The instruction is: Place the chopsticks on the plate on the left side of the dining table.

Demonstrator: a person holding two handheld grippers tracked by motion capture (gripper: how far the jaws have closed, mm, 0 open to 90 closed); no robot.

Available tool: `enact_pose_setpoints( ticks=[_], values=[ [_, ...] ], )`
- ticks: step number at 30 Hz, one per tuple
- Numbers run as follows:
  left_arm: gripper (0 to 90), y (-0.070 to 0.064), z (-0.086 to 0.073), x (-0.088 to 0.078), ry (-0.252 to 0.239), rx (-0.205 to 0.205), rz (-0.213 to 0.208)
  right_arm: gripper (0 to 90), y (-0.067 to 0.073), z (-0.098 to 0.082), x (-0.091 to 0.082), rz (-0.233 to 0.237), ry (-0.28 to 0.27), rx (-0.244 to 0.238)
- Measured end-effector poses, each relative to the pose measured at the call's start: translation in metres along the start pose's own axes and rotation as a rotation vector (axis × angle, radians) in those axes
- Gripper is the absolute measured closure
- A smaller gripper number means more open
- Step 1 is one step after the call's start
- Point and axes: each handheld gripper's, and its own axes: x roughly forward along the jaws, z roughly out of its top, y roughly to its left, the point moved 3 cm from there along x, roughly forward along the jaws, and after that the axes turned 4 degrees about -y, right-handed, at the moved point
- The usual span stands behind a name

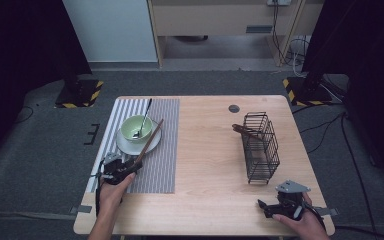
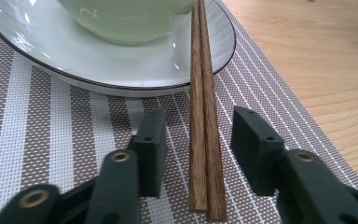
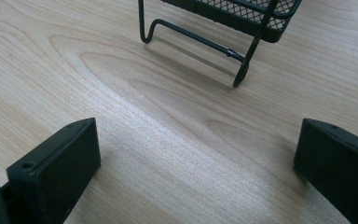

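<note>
A pair of brown wooden chopsticks leans on the rim of a white plate, its near ends down on the striped placemat. On the plate sits a pale green bowl with a metal spoon in it. My left gripper is open, its jaws either side of the chopsticks' near ends with a gap on each side. My right gripper stands wide open over bare wood near the table's front right.
A black wire rack stands on the right half of the wooden table, just beyond my right gripper, with a brown wooden utensil poking out of its left side. A small round grommet is set near the far edge.
</note>
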Motion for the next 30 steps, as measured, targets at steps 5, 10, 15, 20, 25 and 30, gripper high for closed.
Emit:
enact_pose_setpoints(
  ticks=[5,10,15,20,25,30],
  values=[
    [53.7,0.000,-0.001,0.001,0.023,0.017,0.002,0.5,0.000,0.000,0.000,-0.001,-0.001,0.000],
    [54.8,0.003,-0.002,0.002,0.032,0.007,0.005,0.5,0.000,0.000,0.000,0.000,0.000,0.000],
    [56.4,0.006,0.000,0.000,0.024,0.003,0.018,0.5,0.000,0.000,0.000,0.000,0.000,0.000],
    [57.7,0.010,0.002,-0.002,0.005,0.004,0.036,0.4,0.000,0.000,0.000,0.000,0.000,0.000],
    [57.8,0.016,0.004,-0.004,-0.011,-0.001,0.060,0.4,0.000,0.000,0.000,-0.001,-0.001,0.000],
    [57.3,0.020,0.005,-0.007,-0.020,-0.009,0.065,0.5,0.000,0.000,0.000,-0.001,-0.001,0.000]
  ],
)
